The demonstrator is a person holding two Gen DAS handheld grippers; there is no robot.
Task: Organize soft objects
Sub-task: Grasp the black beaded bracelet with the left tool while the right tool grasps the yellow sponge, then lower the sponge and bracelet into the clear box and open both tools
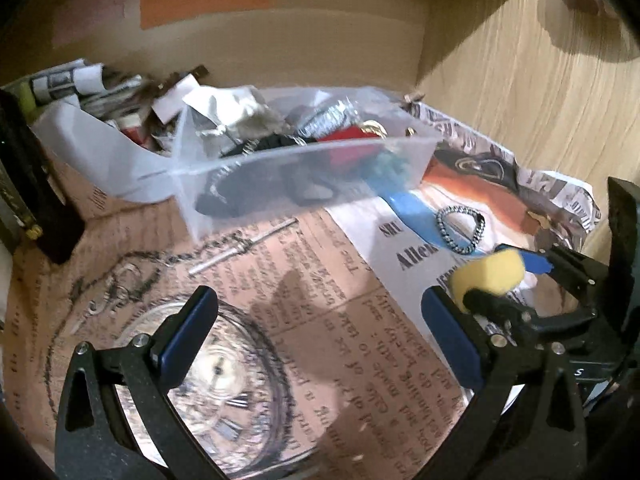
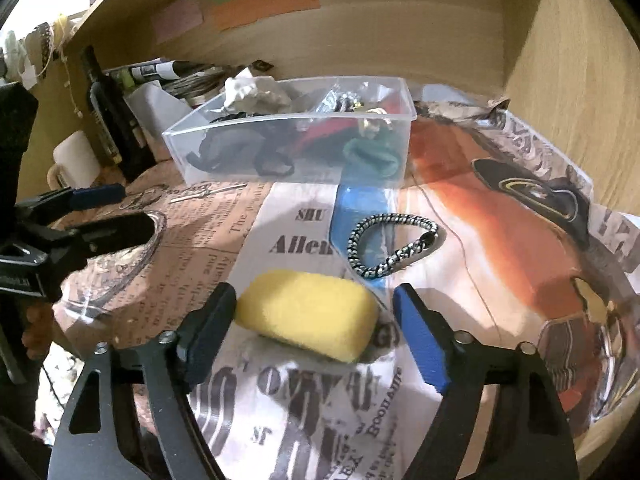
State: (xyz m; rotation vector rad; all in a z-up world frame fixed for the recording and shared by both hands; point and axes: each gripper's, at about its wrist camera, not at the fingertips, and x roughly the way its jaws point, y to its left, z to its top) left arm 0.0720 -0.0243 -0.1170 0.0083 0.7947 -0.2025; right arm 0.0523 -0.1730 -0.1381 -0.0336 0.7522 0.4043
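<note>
Mug (image 2: 76,160) and dark bottle (image 2: 106,120) stand at the frame's left edge, above the left tool (image 2: 116,210), its fingers apart over a glass dish (image 2: 132,256). Centre-top, a clear plastic bin (image 2: 296,170) holds crumpled paper, black cords, red and green fabric. Below, the right tool (image 2: 314,312), spread wide, brackets a yellow sponge (image 2: 308,314) without clamping; a braided cord loop (image 2: 394,246) lies just beyond on the newspaper-covered surface (image 2: 500,240).

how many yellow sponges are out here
1: the yellow sponge lies on the newspaper between the right gripper fingers. Others may be hidden in the clear bin.
</note>
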